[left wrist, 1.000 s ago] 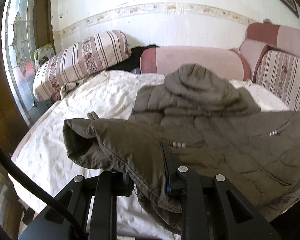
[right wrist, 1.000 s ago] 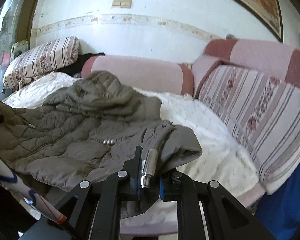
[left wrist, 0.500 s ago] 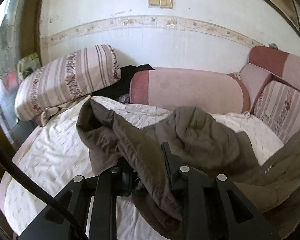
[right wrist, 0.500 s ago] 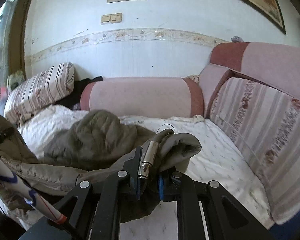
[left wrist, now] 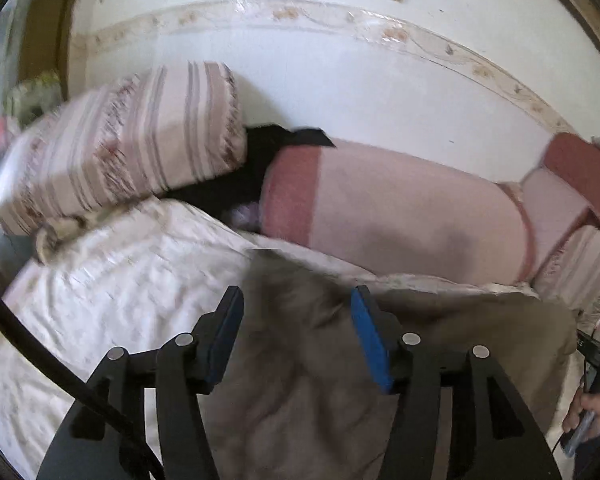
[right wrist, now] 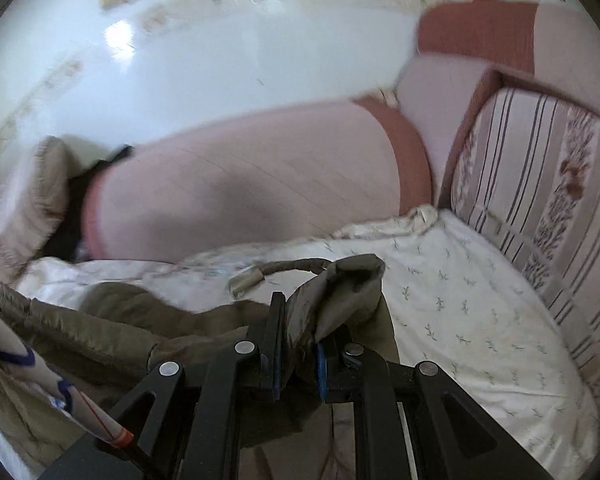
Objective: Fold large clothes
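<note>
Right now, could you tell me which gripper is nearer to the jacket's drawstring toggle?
Right. The right gripper is clamped on the olive jacket fold just below the drawstring toggle. The left gripper hangs open over the jacket's other end.

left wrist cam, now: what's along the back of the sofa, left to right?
Striped cushion → black garment → pink bolster → striped corner cushion.
</note>
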Motion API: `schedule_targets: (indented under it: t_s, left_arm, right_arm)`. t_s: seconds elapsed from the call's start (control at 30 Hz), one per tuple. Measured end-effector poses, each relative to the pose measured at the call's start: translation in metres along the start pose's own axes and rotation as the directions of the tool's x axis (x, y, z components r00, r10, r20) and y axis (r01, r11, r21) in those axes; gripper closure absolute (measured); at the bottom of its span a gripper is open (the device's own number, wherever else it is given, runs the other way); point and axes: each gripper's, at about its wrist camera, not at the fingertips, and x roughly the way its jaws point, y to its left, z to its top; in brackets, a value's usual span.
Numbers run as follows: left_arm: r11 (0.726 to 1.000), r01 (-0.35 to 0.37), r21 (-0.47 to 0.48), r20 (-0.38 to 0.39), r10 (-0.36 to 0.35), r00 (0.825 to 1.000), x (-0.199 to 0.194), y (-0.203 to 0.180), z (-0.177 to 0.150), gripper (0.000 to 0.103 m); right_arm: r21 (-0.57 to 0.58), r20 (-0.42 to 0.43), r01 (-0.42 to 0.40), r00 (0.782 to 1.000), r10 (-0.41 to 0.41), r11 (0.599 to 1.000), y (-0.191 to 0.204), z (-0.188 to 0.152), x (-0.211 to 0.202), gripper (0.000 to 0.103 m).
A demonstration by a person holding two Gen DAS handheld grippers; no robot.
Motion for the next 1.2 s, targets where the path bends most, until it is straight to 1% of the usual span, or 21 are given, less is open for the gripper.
schedule_targets:
  t_s: [0.07, 0.13, 0.17, 0.2, 0.23, 0.3, 0.33, 0.37, 0.4, 0.47, 0.53, 0.6, 0.63, 0.73, 0.77, 0.83, 0.87, 0.93, 1.0, 1.13, 1.2]
  left_arm:
    - [1.0, -0.011, 0.0, 0.016, 0.011, 1.0, -0.003, 0.0, -0.005, 0.046]
    - [0.999, 0.008, 0.043, 0.009, -0.008, 1.0, -0.002, -0.012, -0.014, 0.046]
    - [0.997, 0.025, 0.074, 0.001, -0.025, 1.0, 0.0, -0.022, -0.02, 0.046]
    - [0.994, 0.045, 0.103, -0.008, -0.045, 0.999, 0.002, -0.034, -0.026, 0.046]
    - [0.989, 0.073, 0.126, -0.02, -0.071, 0.997, 0.005, -0.047, -0.034, 0.046]
    - [0.976, 0.127, 0.174, -0.057, -0.119, 0.991, 0.013, -0.075, -0.05, 0.046]
    - [0.973, 0.135, 0.189, -0.065, -0.125, 0.99, 0.016, -0.085, -0.056, 0.046]
    - [0.966, 0.153, 0.208, -0.086, -0.137, 0.987, 0.023, -0.1, -0.067, 0.046]
    - [0.962, 0.164, 0.219, -0.102, -0.144, 0.984, 0.028, -0.11, -0.073, 0.046]
    - [0.959, 0.166, 0.231, -0.121, -0.141, 0.983, 0.041, -0.128, -0.087, 0.046]
    - [0.962, 0.134, 0.239, -0.116, -0.109, 0.987, 0.053, -0.137, -0.094, 0.046]
    - [0.965, 0.123, 0.23, -0.152, -0.089, 0.984, 0.073, -0.14, -0.098, 0.046]
    - [0.969, 0.112, 0.218, -0.175, -0.074, 0.982, 0.086, -0.14, -0.099, 0.046]
    - [0.972, 0.095, 0.214, -0.229, -0.044, 0.972, 0.113, -0.14, -0.104, 0.044]
    - [0.973, 0.085, 0.215, -0.233, -0.033, 0.972, 0.12, -0.14, -0.106, 0.042]
    - [0.971, 0.071, 0.228, -0.235, -0.016, 0.972, 0.132, -0.14, -0.109, 0.04]
    - [0.97, 0.068, 0.232, -0.235, -0.012, 0.972, 0.138, -0.139, -0.112, 0.039]
    - [0.972, 0.071, 0.224, -0.244, -0.014, 0.97, 0.149, -0.138, -0.114, 0.038]
    - [0.975, 0.062, 0.213, -0.245, -0.009, 0.969, 0.161, -0.139, -0.114, 0.037]
    - [0.972, 0.024, 0.233, -0.274, 0.042, 0.961, 0.166, -0.145, -0.112, 0.036]
    - [0.975, 0.022, 0.219, -0.279, 0.041, 0.959, 0.144, -0.142, -0.113, 0.037]
  right_arm:
    - [0.03, -0.05, 0.035, 0.998, -0.034, 0.999, -0.005, 0.0, 0.04, 0.091]
    - [0.061, -0.085, 0.043, 0.996, -0.038, 0.997, -0.01, -0.002, 0.066, 0.09]
    - [0.082, -0.113, 0.031, 0.993, -0.022, 0.996, -0.014, -0.004, 0.078, 0.088]
    - [0.099, -0.131, 0.015, 0.991, -0.002, 0.995, -0.017, -0.004, 0.085, 0.084]
    - [0.137, -0.142, -0.023, 0.989, 0.043, 0.99, -0.023, -0.005, 0.09, 0.08]
    - [0.174, -0.121, -0.08, 0.987, 0.102, 0.982, -0.031, -0.006, 0.084, 0.067]
    - [0.17, -0.09, -0.096, 0.99, 0.112, 0.981, -0.035, -0.005, 0.071, 0.063]
    - [0.162, -0.066, -0.102, 0.991, 0.114, 0.981, -0.035, -0.005, 0.06, 0.054]
    - [0.148, -0.031, -0.119, 0.992, 0.125, 0.982, -0.037, -0.004, 0.045, 0.048]
    - [0.086, 0.039, -0.137, 0.99, 0.134, 0.987, -0.036, -0.008, 0.007, 0.047]
    - [0.017, 0.07, -0.148, 0.987, 0.147, 0.989, -0.027, -0.018, -0.015, 0.047]
    - [-0.062, 0.054, -0.194, 0.979, 0.197, 0.979, -0.01, -0.031, -0.025, 0.047]
    - [-0.106, 0.021, -0.221, 0.974, 0.225, 0.969, 0.005, -0.041, -0.023, 0.047]
    - [-0.196, -0.038, -0.247, 0.969, 0.244, 0.949, 0.043, -0.065, -0.004, 0.047]
    - [-0.226, -0.056, -0.231, 0.973, 0.224, 0.946, 0.057, -0.07, 0.01, 0.048]
    - [-0.24, -0.069, -0.2, 0.98, 0.189, 0.95, 0.067, -0.078, 0.035, 0.048]
    - [-0.239, -0.076, -0.171, 0.985, 0.158, 0.956, 0.07, -0.081, 0.051, 0.048]
    - [-0.234, -0.112, -0.148, 0.986, 0.125, 0.961, 0.071, -0.085, 0.078, 0.046]
    - [-0.209, -0.137, -0.149, 0.983, 0.122, 0.967, 0.07, -0.088, 0.097, 0.045]
    - [-0.195, -0.18, -0.131, 0.979, 0.096, 0.972, 0.072, -0.082, 0.112, 0.045]
    - [-0.176, -0.187, -0.14, 0.977, 0.106, 0.974, 0.067, -0.08, 0.105, 0.044]
